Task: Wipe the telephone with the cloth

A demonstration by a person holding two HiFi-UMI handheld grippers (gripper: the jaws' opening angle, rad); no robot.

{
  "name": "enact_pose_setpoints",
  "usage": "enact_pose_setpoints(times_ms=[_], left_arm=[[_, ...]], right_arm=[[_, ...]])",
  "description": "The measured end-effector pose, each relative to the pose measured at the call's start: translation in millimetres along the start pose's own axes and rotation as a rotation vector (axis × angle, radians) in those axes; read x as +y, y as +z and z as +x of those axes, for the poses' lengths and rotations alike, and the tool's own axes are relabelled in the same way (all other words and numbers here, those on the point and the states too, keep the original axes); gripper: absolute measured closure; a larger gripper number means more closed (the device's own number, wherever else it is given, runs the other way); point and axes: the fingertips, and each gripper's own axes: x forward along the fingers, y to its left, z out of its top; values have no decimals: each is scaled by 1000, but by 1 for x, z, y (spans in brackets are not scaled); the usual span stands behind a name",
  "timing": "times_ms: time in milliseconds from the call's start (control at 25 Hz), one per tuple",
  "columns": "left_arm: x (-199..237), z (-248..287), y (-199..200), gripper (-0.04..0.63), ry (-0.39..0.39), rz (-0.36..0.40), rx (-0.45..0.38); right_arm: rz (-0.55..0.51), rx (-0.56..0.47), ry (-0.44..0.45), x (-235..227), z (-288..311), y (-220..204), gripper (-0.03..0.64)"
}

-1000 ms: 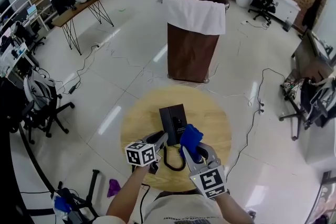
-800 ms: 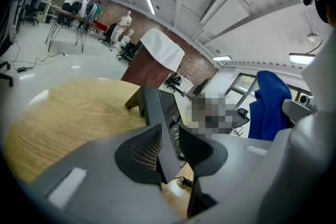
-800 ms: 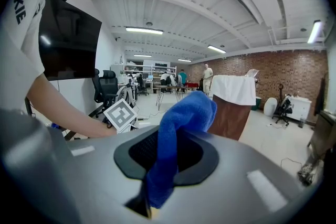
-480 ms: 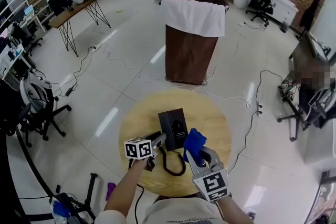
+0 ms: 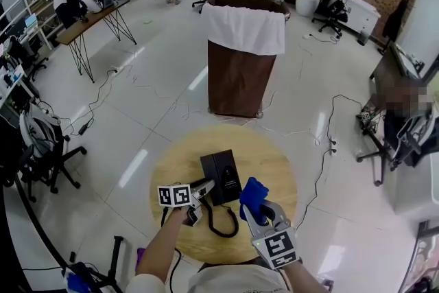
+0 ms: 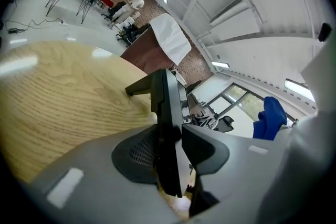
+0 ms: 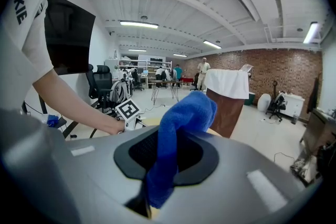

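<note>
Head view shows a black telephone lying flat on a round wooden table. Its black cord makes a loop on the table, just on the near side of the telephone. The left gripper sits at the telephone's near left corner. Left gripper view shows that its jaws have just been opening. They now stand apart, one on each side of the telephone's edge. The right gripper is just to the right of the telephone and a bit nearer the person. Its jaws are closed tight on a blue cloth. The cloth sticks up out of them, very near the telephone's right edge.
</note>
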Motion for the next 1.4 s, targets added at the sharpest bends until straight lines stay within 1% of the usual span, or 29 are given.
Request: enact_pose_setpoints(times_ms=[120, 200, 320, 480, 680, 840, 1040, 1160, 1280, 1400], left_arm=[[-3, 3, 0, 500, -49, -43, 17], [-5, 3, 1, 511, -65, -67, 32], [-6, 2, 1, 517, -57, -61, 44], [-9, 0, 1, 527, -50, -68, 38], [-18, -6, 4, 532, -42, -36, 28], [-31, -14, 10, 534, -45, -24, 9], [-56, -26, 17, 534, -78, -16, -34], [-77, -34, 21, 534, -104, 0, -55], [-100, -43, 26, 534, -128, 30, -84], [-121, -53, 33, 534, -148, 76, -124]], right_arm=[[1, 3, -1, -1, 0, -2, 555], [0, 3, 1, -1, 0, -1, 555], [-1, 2, 6, 0, -1, -1, 555], [-1, -3, 9, 1, -1, -1, 555], [-1, -19, 19, 4, -3, 3, 555], [-1, -26, 29, 8, -6, 8, 555], [-9, -56, 40, 13, -10, 13, 555], [-14, -71, 41, 16, -15, 18, 555], [-18, -85, 43, 20, -20, 22, 555], [-23, -101, 46, 25, -24, 26, 555]])
